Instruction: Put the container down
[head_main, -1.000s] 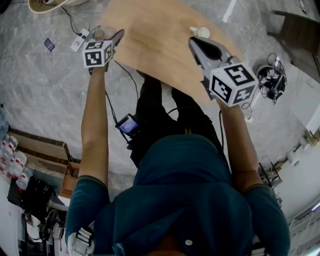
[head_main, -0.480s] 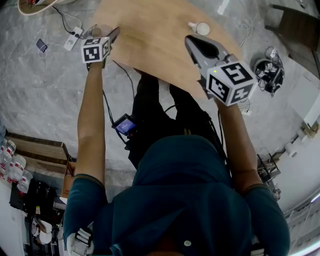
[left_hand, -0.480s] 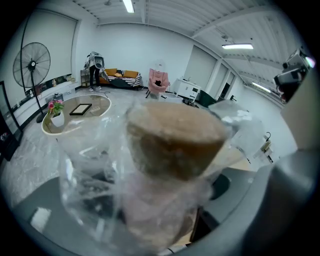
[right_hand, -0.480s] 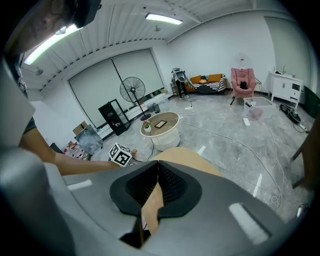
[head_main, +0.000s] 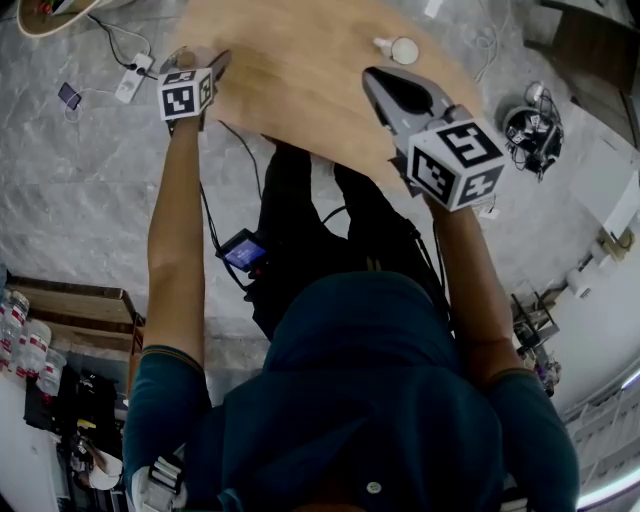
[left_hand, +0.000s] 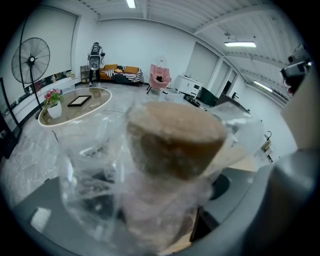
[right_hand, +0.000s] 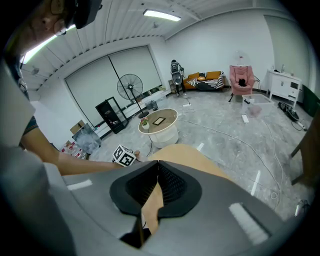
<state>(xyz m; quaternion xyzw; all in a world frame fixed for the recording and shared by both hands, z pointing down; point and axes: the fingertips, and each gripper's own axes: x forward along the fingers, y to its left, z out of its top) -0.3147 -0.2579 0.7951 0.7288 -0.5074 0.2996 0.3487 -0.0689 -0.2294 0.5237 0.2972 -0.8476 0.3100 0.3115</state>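
Currently held: a clear, crinkled plastic container (left_hand: 172, 145) with a round brown top, pinched between the jaws of the left gripper (left_hand: 165, 205).
Left side: the jaws stand wide around the container, at the left edge of the wooden table (head_main: 300, 90).
Contact with table: cannot tell.
Right side: the right gripper (right_hand: 156, 162) has its jaws pressed together with nothing between them, above the table's right part.
Also there: a small white object (head_main: 398, 47) on the table, just beyond the right gripper.
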